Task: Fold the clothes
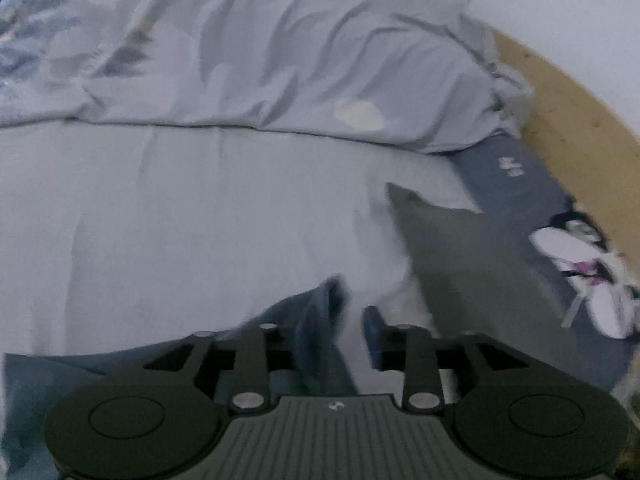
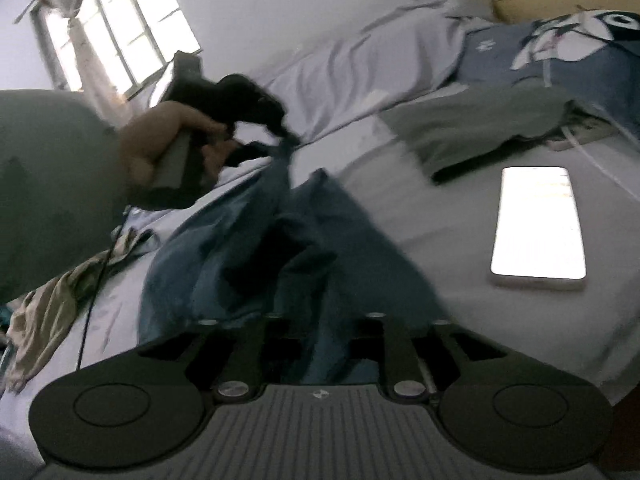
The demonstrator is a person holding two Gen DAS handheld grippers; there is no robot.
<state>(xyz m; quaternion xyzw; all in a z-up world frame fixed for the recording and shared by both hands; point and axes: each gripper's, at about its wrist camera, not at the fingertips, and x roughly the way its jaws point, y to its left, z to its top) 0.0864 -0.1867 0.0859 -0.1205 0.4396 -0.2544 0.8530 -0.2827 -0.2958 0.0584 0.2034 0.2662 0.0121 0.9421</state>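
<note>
A blue garment [image 2: 248,240] hangs bunched above the white bed sheet [image 2: 460,240]. In the right wrist view a hand [image 2: 160,140] holds my left gripper [image 2: 286,142], which is shut on a raised corner of the garment. My right gripper [image 2: 320,332] is at the bottom, shut on the garment's near edge, and the cloth hides its fingertips. In the left wrist view the blue garment [image 1: 308,320] sits at my left gripper [image 1: 346,320]. A folded grey garment [image 1: 460,248] lies flat on the sheet to the right, also in the right wrist view [image 2: 480,128].
A lit phone [image 2: 538,224] lies on the sheet at the right. A crumpled pale duvet [image 1: 280,60] covers the far side of the bed. A printed blue pillow [image 1: 592,280] lies by the wooden headboard [image 1: 568,112]. A beige garment [image 2: 44,312] is heaped at the left, below a window [image 2: 112,40].
</note>
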